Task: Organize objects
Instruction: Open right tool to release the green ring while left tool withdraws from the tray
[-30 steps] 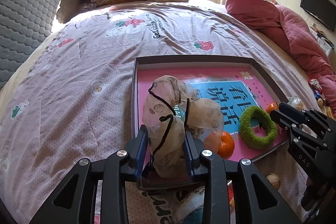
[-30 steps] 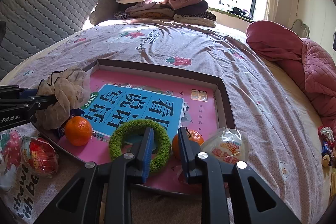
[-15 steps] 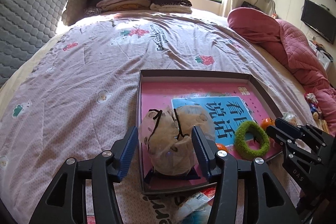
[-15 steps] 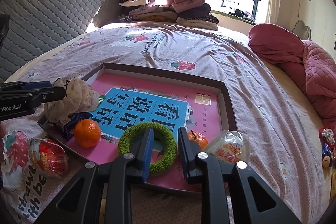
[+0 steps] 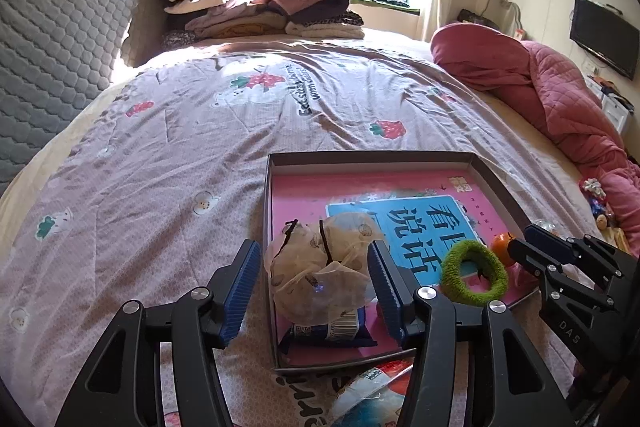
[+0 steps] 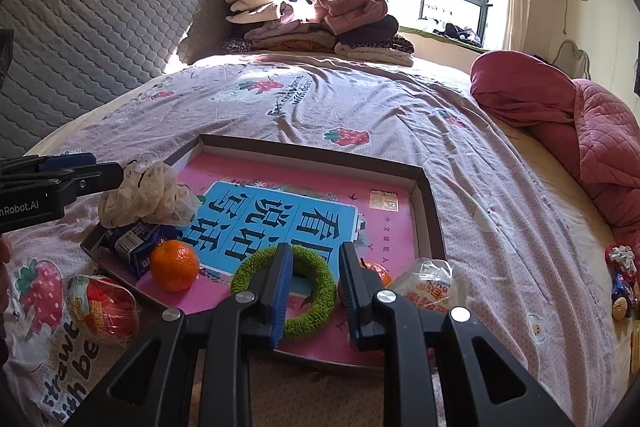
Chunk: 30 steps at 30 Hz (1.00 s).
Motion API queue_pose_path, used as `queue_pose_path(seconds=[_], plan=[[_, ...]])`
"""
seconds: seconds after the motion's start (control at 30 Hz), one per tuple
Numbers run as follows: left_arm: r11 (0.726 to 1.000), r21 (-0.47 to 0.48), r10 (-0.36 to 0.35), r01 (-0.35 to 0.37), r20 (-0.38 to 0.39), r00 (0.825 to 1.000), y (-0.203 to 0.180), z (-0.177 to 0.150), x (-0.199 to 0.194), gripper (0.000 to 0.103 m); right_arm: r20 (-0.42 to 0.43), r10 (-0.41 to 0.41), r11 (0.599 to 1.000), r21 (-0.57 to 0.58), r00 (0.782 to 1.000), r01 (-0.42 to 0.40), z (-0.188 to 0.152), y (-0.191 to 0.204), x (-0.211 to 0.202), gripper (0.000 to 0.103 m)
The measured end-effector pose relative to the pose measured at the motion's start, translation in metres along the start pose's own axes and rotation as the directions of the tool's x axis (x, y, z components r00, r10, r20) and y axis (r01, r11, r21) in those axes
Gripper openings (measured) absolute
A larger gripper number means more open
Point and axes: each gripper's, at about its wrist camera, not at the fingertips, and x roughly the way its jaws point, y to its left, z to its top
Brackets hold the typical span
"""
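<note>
A shallow box tray (image 5: 372, 157) (image 6: 316, 151) with a pink and blue printed floor lies on the bed. A beige scrunchie (image 5: 320, 267) (image 6: 148, 193) rests in its near left corner on a blue snack packet (image 5: 328, 331) (image 6: 132, 247). My left gripper (image 5: 312, 287) is open, its fingers on either side of the scrunchie, apart from it. A green scrunchie (image 5: 474, 273) (image 6: 286, 293), an orange (image 6: 174, 265) and a second orange (image 5: 502, 243) lie in the tray. My right gripper (image 6: 314, 279) is open above the green scrunchie.
A clear snack bag (image 6: 430, 285) sits at the tray's right corner. A red wrapped snack (image 6: 102, 303) lies on the bed left of the tray. Folded clothes (image 5: 256, 7) are piled at the far end. A red quilt (image 5: 540, 95) lies at the right.
My left gripper has opened and let go of the beige scrunchie, which now rests in the tray. The left gripper has drawn back. My right gripper has barely moved.
</note>
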Motion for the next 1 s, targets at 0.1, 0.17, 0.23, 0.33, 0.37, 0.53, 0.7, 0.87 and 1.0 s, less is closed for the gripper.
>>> queue_pose_path(seconds=[0.1,0.17,0.23,0.33,0.37,0.53,0.7,0.87,1.0], plan=[[1.000,0.000,0.007,-0.007,0.000,1.000,0.000,0.000,-0.001,0.058,0.004,-0.006,1.000,0.003,1.000,0.006,0.001,-0.001,-0.001,0.024],[1.000,-0.001,0.012,-0.012,0.004,1.000,0.000,0.001,-0.002,0.060,0.005,-0.003,1.000,0.004,1.000,0.003,0.001,-0.001,-0.002,0.024],[1.000,0.001,0.011,-0.011,0.010,1.000,-0.001,0.001,-0.005,0.064,0.010,-0.002,1.000,0.006,1.000,0.001,0.002,-0.001,-0.004,0.024],[1.000,0.001,0.007,-0.007,0.018,1.000,-0.001,0.002,-0.008,0.065,0.015,0.002,1.000,0.004,1.000,-0.002,0.002,-0.001,-0.006,0.024],[1.000,0.001,0.006,-0.006,0.019,1.000,-0.002,0.002,-0.009,0.065,0.016,0.004,1.000,0.004,1.000,-0.004,0.002,-0.001,-0.007,0.025],[1.000,0.005,0.005,-0.005,0.028,1.000,-0.004,0.003,-0.013,0.070,0.027,0.013,1.000,0.002,1.000,-0.013,0.004,0.002,-0.010,0.031],[1.000,0.016,0.003,-0.003,0.020,1.000,-0.005,0.003,-0.016,0.073,0.040,0.023,1.000,-0.004,0.999,-0.022,0.006,0.004,-0.014,0.036],[1.000,0.017,0.004,-0.004,0.032,0.999,-0.006,0.003,-0.023,0.074,0.067,0.029,0.999,-0.017,0.997,-0.028,0.008,0.008,-0.022,0.044],[1.000,0.021,0.004,-0.004,0.042,0.999,-0.008,0.003,-0.030,0.074,0.087,0.036,0.999,-0.018,0.996,-0.035,0.010,0.010,-0.031,0.045]])
